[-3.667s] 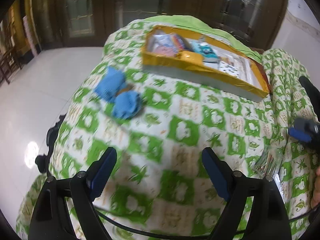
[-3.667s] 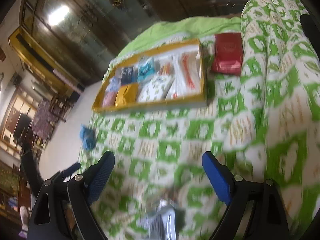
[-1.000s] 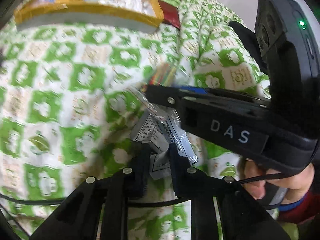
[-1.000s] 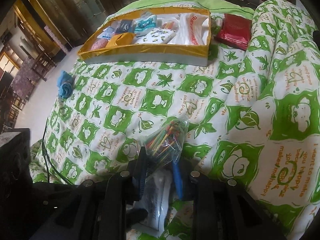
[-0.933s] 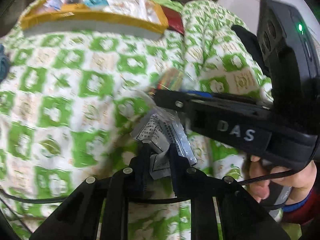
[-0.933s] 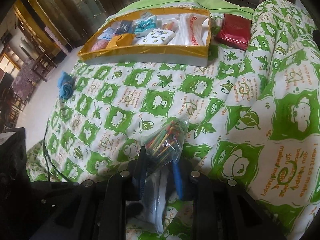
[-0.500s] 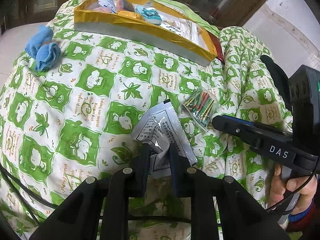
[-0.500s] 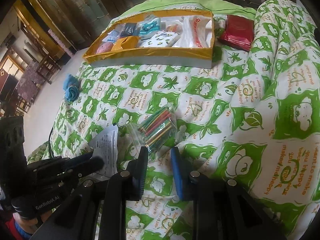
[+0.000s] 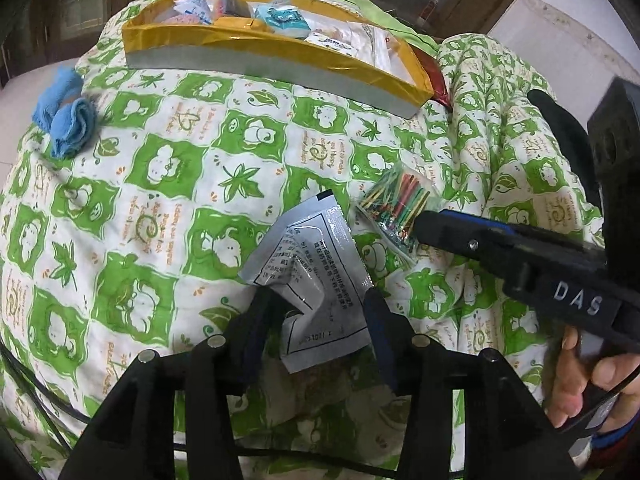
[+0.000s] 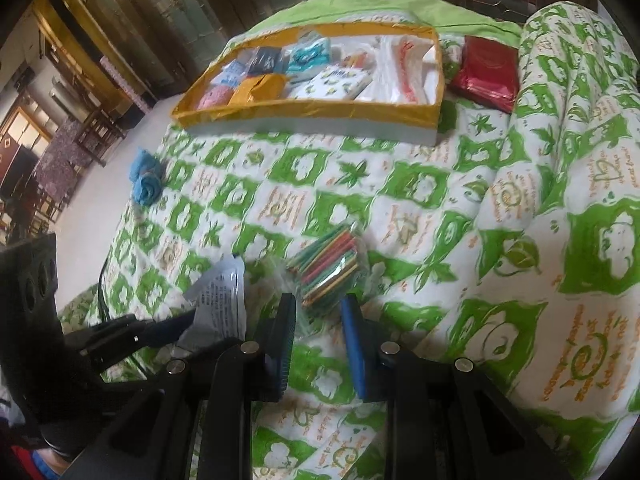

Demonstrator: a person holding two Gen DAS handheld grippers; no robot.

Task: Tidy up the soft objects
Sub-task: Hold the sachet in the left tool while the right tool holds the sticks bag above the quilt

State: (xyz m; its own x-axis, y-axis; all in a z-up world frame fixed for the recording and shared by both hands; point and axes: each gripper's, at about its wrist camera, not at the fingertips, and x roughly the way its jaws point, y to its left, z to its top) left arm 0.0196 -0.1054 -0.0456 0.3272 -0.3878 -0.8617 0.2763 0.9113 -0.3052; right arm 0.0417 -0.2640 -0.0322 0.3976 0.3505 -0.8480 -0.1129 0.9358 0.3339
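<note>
While the tray (image 10: pixel 308 114) already holds several packets, much is left: the left gripper (image 9: pixel 316 320), jaws just opening, frees the pouch (image 9: pixel 316 276); the right gripper (image 10: pixel 318 320) stands apart around the stick bag (image 10: pixel 328 266); the cloth (image 9: pixel 66 118) lies aside.

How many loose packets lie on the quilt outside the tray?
3: a silver pouch between the left fingers, a bag of sticks ahead of the right gripper, a red packet beside the tray.
</note>
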